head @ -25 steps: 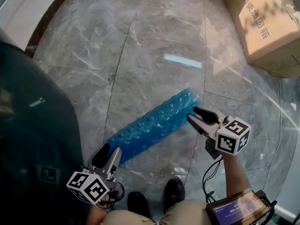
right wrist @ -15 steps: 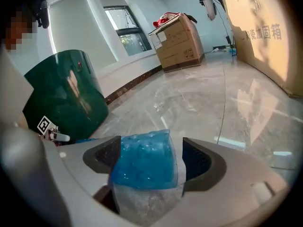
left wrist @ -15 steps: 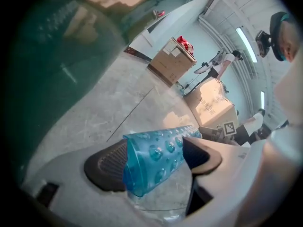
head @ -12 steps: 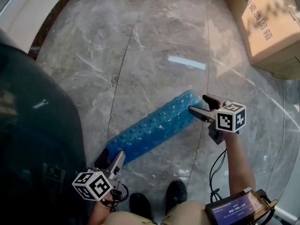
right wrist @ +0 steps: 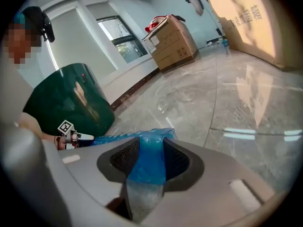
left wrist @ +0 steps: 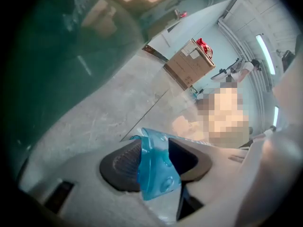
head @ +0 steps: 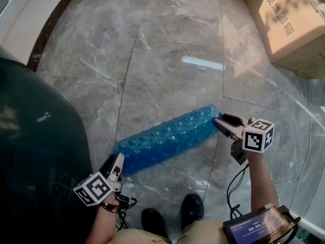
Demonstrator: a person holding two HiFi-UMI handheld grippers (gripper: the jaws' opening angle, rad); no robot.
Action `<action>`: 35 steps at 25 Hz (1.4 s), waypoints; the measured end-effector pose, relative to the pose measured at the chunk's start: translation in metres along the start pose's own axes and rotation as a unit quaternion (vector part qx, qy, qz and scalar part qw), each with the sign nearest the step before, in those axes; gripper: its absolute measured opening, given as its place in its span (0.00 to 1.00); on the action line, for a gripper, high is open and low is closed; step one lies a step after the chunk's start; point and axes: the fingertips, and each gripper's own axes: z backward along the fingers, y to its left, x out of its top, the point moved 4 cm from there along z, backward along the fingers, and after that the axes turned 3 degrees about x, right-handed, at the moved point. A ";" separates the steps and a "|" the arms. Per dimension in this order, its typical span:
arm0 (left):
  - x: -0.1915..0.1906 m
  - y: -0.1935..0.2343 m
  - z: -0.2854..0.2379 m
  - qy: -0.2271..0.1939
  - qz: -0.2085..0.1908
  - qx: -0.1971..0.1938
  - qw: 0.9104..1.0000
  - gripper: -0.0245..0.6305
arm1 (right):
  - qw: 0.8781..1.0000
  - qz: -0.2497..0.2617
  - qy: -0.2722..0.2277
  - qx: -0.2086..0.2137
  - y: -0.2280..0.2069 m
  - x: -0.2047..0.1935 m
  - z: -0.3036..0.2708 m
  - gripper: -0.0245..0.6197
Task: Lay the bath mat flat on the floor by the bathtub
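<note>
bath mat [head: 167, 139] between 2 down-tilted tools [head: 117, 160] [head: 220, 120]

cardboard box [head: 284, 19] clipped top right, green tub [head: 35, 151] clipped left

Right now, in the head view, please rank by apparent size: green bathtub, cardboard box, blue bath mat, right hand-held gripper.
1. green bathtub, though cut by the edge.
2. cardboard box, also cut off.
3. blue bath mat.
4. right hand-held gripper, whose jaws just closed on the mat.

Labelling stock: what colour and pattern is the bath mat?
Bath mat: blue with raised bumps; head view.
</note>
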 end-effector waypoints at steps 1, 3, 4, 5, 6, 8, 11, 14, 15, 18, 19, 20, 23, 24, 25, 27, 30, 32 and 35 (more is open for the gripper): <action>0.009 -0.003 -0.005 -0.002 -0.008 0.000 1.000 0.30 | 1.000 -0.016 -0.013 -0.004 0.000 -0.009 0.008 0.28; 0.024 -0.012 -0.019 -0.001 -0.022 -0.009 1.000 0.29 | 0.998 -0.046 -0.044 -0.016 0.000 -0.025 0.026 0.27; 0.030 -0.016 -0.027 0.000 -0.030 -0.014 0.999 0.27 | 0.996 -0.056 -0.060 -0.025 -0.001 -0.030 0.034 0.26; 0.037 -0.019 -0.035 0.001 -0.040 -0.017 0.999 0.25 | 0.995 -0.060 -0.073 -0.033 -0.001 -0.034 0.039 0.26; 0.045 -0.022 -0.043 0.000 -0.051 -0.018 0.999 0.24 | 0.994 -0.061 -0.085 -0.042 -0.002 -0.036 0.040 0.26; 0.058 -0.025 -0.055 -0.002 -0.071 -0.017 0.997 0.23 | 0.991 -0.060 -0.102 -0.057 -0.004 -0.033 0.036 0.25; 0.067 -0.025 -0.064 0.000 -0.070 -0.018 0.997 0.23 | 0.989 -0.065 -0.111 -0.067 -0.008 -0.026 0.029 0.25; 0.062 -0.031 -0.053 0.007 -0.081 0.004 0.997 0.22 | 0.990 -0.069 -0.094 -0.074 -0.011 -0.033 0.031 0.25; 0.060 -0.033 -0.045 0.010 -0.100 0.021 0.995 0.21 | 0.991 -0.069 -0.089 -0.078 -0.010 -0.037 0.033 0.26; 0.066 -0.046 -0.017 -0.005 -0.178 0.064 0.982 0.05 | 0.990 -0.068 -0.089 -0.088 -0.006 -0.044 0.035 0.26; 0.070 -0.057 -0.009 -0.020 -0.189 0.052 0.980 0.05 | 0.989 -0.066 -0.090 -0.094 -0.005 -0.044 0.036 0.26; 0.073 -0.070 -0.003 -0.034 -0.190 0.027 0.981 0.05 | 0.988 -0.066 -0.091 -0.102 -0.004 -0.043 0.035 0.26; 0.069 -0.118 -0.011 -0.038 -0.165 -0.085 0.982 0.05 | 0.986 -0.065 -0.091 -0.123 -0.001 -0.044 0.035 0.26; 0.062 -0.132 -0.024 -0.023 -0.155 -0.116 0.981 0.05 | 0.986 -0.064 -0.091 -0.127 -0.001 -0.045 0.035 0.26; 0.054 -0.144 -0.040 -0.004 -0.152 -0.136 0.979 0.05 | 0.985 -0.064 -0.092 -0.129 -0.001 -0.046 0.035 0.26; 0.036 -0.158 -0.076 0.046 -0.155 -0.138 0.977 0.05 | 0.985 -0.063 -0.094 -0.131 0.000 -0.051 0.036 0.26; 0.008 -0.150 -0.114 0.127 -0.156 -0.079 0.976 0.05 | 0.978 -0.044 -0.094 -0.180 0.005 -0.048 0.057 0.33; -0.004 -0.145 -0.115 0.156 -0.160 -0.050 0.973 0.05 | 0.960 -0.011 -0.106 -0.258 0.013 -0.027 0.082 0.23; -0.022 -0.138 -0.100 0.167 -0.142 -0.047 0.975 0.05 | 0.956 0.019 -0.095 -0.275 0.047 0.007 0.067 0.10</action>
